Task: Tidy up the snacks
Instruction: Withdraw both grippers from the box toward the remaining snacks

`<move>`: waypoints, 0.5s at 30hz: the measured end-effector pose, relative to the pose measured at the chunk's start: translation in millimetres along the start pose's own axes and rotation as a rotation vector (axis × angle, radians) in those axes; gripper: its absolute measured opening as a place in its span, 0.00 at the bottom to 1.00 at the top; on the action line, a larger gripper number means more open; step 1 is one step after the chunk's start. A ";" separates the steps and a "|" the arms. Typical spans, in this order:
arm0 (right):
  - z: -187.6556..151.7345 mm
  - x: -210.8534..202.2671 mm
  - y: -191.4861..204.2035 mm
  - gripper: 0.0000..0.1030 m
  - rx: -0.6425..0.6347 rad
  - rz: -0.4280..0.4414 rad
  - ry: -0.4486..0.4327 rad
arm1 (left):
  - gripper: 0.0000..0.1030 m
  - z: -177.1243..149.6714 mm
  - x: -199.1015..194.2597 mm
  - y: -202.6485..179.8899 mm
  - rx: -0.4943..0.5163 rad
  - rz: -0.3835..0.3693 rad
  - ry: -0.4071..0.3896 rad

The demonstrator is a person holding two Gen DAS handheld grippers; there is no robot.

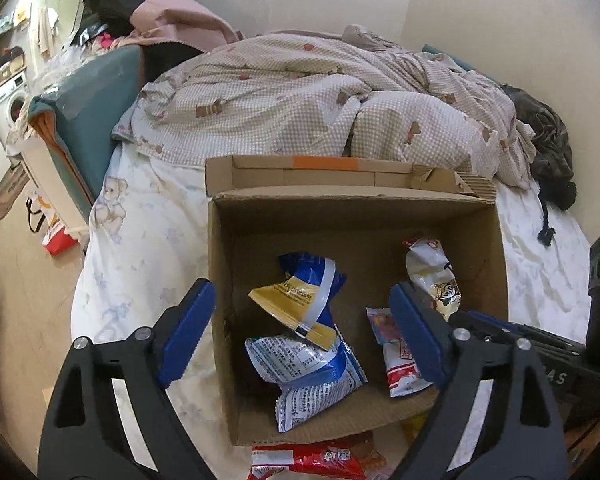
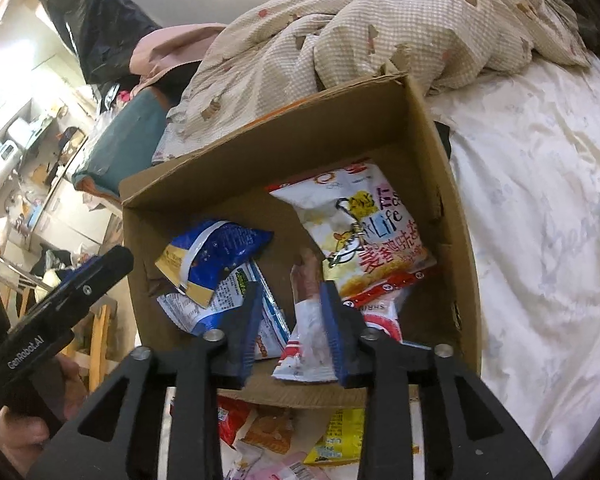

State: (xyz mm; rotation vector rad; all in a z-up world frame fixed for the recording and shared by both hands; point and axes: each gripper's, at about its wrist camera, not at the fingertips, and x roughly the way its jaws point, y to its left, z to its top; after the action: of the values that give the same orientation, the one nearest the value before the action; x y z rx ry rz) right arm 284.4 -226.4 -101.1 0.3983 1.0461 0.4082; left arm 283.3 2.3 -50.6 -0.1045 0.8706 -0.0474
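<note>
Both grippers over the cardboard box (image 1: pixel 496 264): left gripper (image 1: pixel 304 334) fingers wide open and empty, right gripper (image 2: pixel 290 328) fingers parted around a light, crinkly, slippery snack packet (image 2: pixel 308 336), best pinched at its flat sealed edge

Both views are evenly lit by soft, warm indoor light, brightest on the white sheet (image 2: pixel 540 208) at the right. The inside of the cardboard box (image 1: pixel 496 264) lies in gentle shadow. Strong fisheye bending curves the edges, dark corners frame each picture, and the far room at the left looks soft and slightly washed out.
</note>
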 end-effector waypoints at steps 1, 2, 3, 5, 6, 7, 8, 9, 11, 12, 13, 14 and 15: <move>0.1 -0.7 -0.8 0.45 0.006 -0.001 -0.003 | 0.84 -0.3 1.2 0.7 -0.006 -0.005 0.005; 0.4 -1.6 -1.4 0.56 0.009 0.001 -0.008 | 0.84 -0.7 1.6 1.6 -0.011 -0.008 0.008; 0.5 -3.4 -1.2 0.64 0.012 0.002 -0.019 | 0.84 -1.1 1.7 1.8 -0.014 -0.009 0.008; 1.2 -6.7 0.1 0.66 0.004 0.000 -0.037 | 0.84 -1.5 1.3 1.7 -0.011 -0.006 0.006; 1.6 -7.4 1.3 0.66 -0.002 0.000 -0.039 | 0.84 -1.8 1.0 1.8 -0.007 -0.002 0.002; 2.0 -7.6 2.1 0.66 -0.007 0.000 -0.038 | 0.84 -2.1 0.4 2.0 -0.004 0.002 0.000; 2.4 -7.3 2.7 0.66 -0.010 0.000 -0.037 | 0.84 -2.1 0.1 2.0 -0.002 0.004 -0.001; 2.4 -7.0 2.9 0.66 -0.012 0.000 -0.034 | 0.84 -2.0 -0.4 1.8 -0.001 0.005 -0.004; 3.1 -6.3 3.3 0.66 -0.013 0.000 -0.030 | 0.84 -2.0 -2.5 -0.4 0.007 0.002 -0.013; 3.3 -6.9 3.6 0.66 -0.015 0.001 -0.031 | 0.84 -2.1 -4.1 -1.6 0.012 0.000 -0.021; 3.6 -8.0 4.0 0.66 -0.018 0.000 -0.033 | 0.84 -2.9 -6.0 -2.7 0.017 -0.006 -0.029; 3.6 -8.7 4.5 0.66 -0.020 0.000 -0.035 | 0.84 -3.2 -8.0 -3.4 0.021 -0.012 -0.037; 3.6 -9.9 5.0 0.66 -0.021 0.001 -0.039 | 0.84 -3.6 -10.1 -3.9 0.024 -0.014 -0.043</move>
State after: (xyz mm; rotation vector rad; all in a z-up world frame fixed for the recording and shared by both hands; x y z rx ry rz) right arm 282.6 -227.5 -89.7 0.3868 1.0031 0.4106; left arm 274.1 -0.9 -44.7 -0.0885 0.8263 -0.0686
